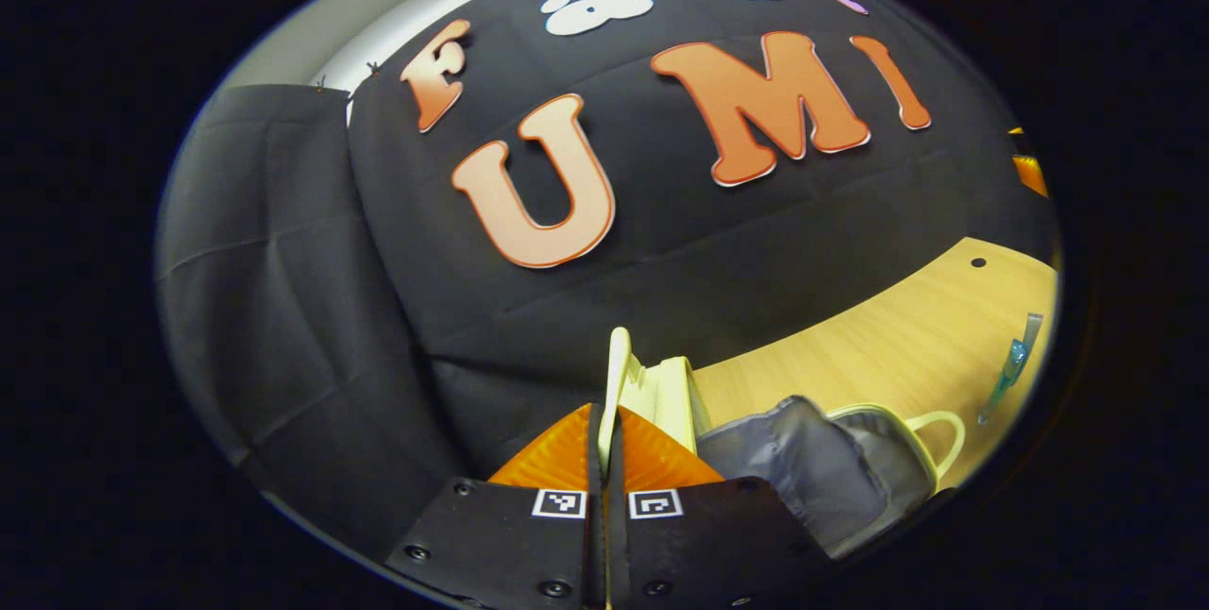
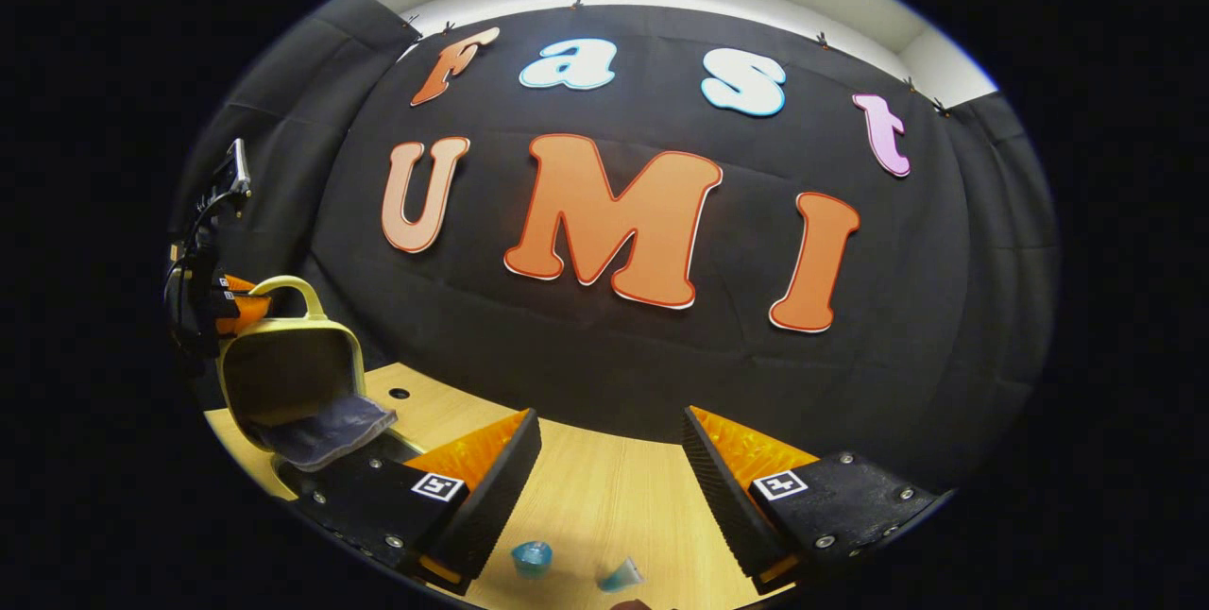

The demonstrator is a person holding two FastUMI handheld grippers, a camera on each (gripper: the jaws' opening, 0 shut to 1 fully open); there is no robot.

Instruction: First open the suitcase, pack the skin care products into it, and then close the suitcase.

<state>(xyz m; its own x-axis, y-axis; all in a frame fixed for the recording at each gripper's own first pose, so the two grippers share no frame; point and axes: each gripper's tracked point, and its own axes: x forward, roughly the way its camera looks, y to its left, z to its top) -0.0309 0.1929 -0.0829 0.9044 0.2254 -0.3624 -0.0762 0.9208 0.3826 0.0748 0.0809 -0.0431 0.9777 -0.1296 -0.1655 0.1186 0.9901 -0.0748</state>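
Observation:
The pale yellow suitcase lid (image 1: 619, 364) stands raised, and my left gripper (image 1: 604, 412) is shut on its thin rim. To the right of the fingers lie the grey lining (image 1: 812, 459) and the suitcase handle (image 1: 940, 440). A blue-green skin care tube (image 1: 1009, 372) rests on the wooden table at far right. In the right gripper view the lid (image 2: 293, 374) is upright at far left, with the left gripper (image 2: 212, 303) at its top edge and a grey lining flap (image 2: 326, 431) hanging out. My right gripper (image 2: 609, 421) is open above two small blue-green items (image 2: 532, 558) (image 2: 621, 575).
The light wooden table (image 1: 897, 346) has a small dark hole (image 1: 978, 262) near its back edge, and that hole (image 2: 399, 394) also sits beside the suitcase. Black cloth walls close off the back and left of the booth.

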